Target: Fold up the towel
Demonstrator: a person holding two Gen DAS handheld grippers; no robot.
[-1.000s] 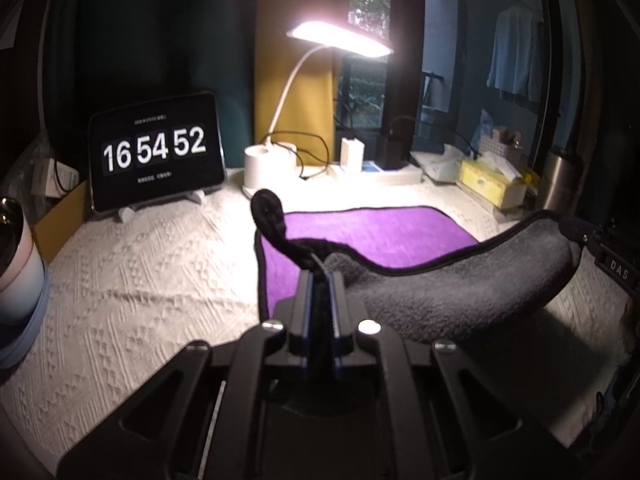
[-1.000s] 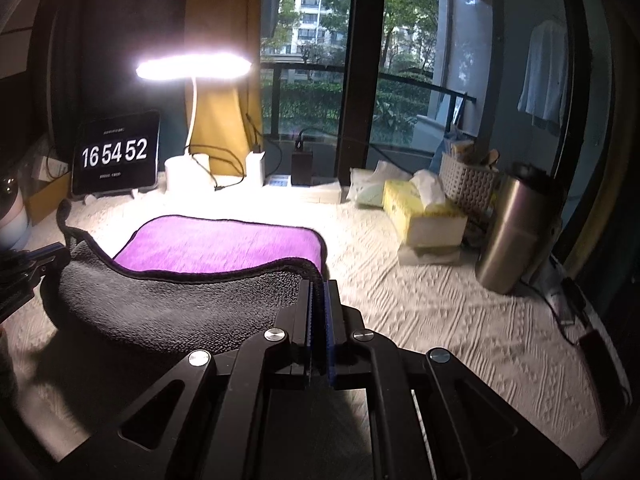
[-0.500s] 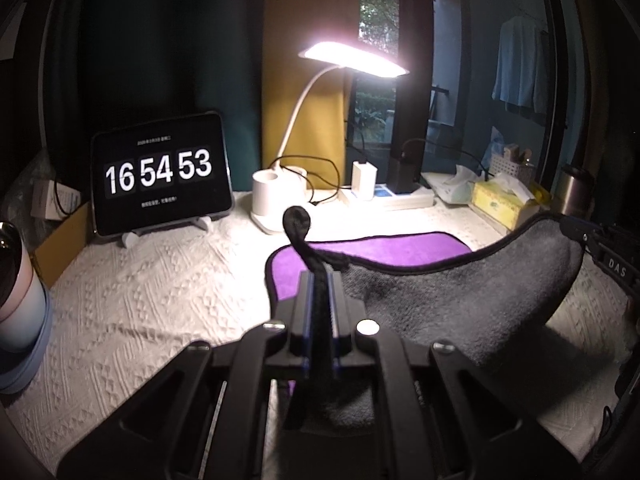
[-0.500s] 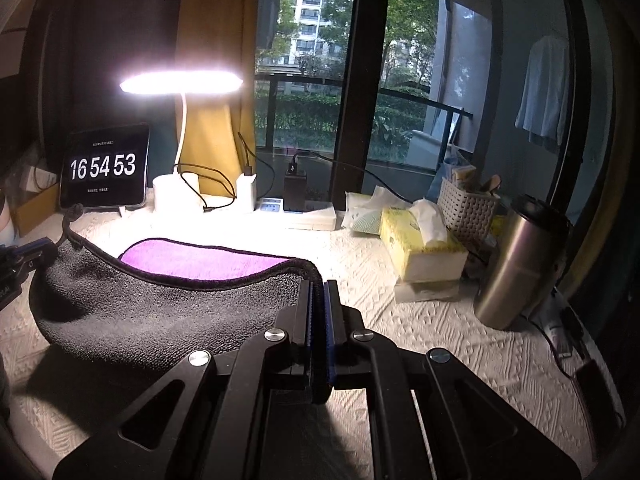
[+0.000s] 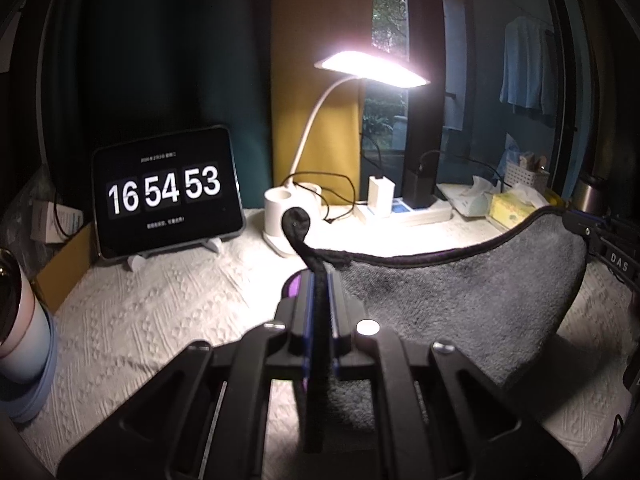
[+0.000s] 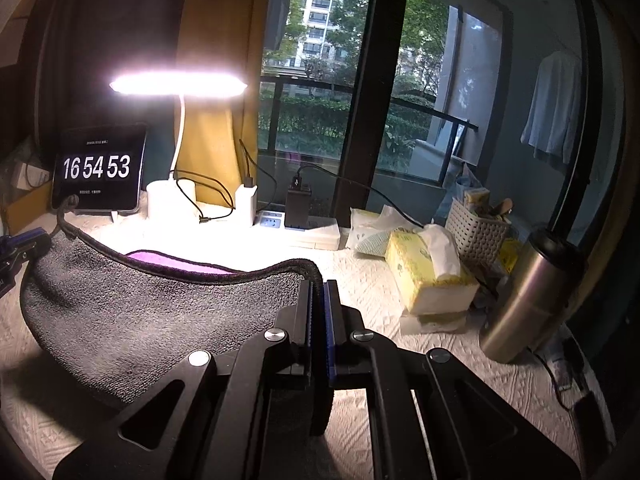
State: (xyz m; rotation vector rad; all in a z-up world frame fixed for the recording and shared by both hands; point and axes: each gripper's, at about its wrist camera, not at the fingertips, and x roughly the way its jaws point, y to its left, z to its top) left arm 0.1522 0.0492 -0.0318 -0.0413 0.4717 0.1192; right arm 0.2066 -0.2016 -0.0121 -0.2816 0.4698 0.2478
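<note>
The towel (image 5: 460, 300) is grey on one side and purple on the other, with a black hem. It hangs raised between both grippers above the white textured tablecloth (image 5: 160, 320). My left gripper (image 5: 318, 280) is shut on its left corner, whose black loop sticks up. My right gripper (image 6: 318, 288) is shut on the right corner. In the right wrist view the grey towel (image 6: 152, 312) sags to the left, with a strip of purple behind it. The left gripper (image 6: 20, 246) shows at that view's left edge, and the right gripper (image 5: 600, 236) at the left wrist view's right edge.
At the back stand a tablet clock (image 5: 168, 192), a lit desk lamp (image 5: 292, 208), a power strip (image 6: 304, 228) with chargers. A tissue box (image 6: 428, 276), a basket (image 6: 476, 232) and a steel flask (image 6: 532, 300) are on the right. A pale cup (image 5: 16, 320) is at the left.
Both grippers have lifted the towel's near edge and carried it toward the back. The grey underside now hides almost all of the purple side.
</note>
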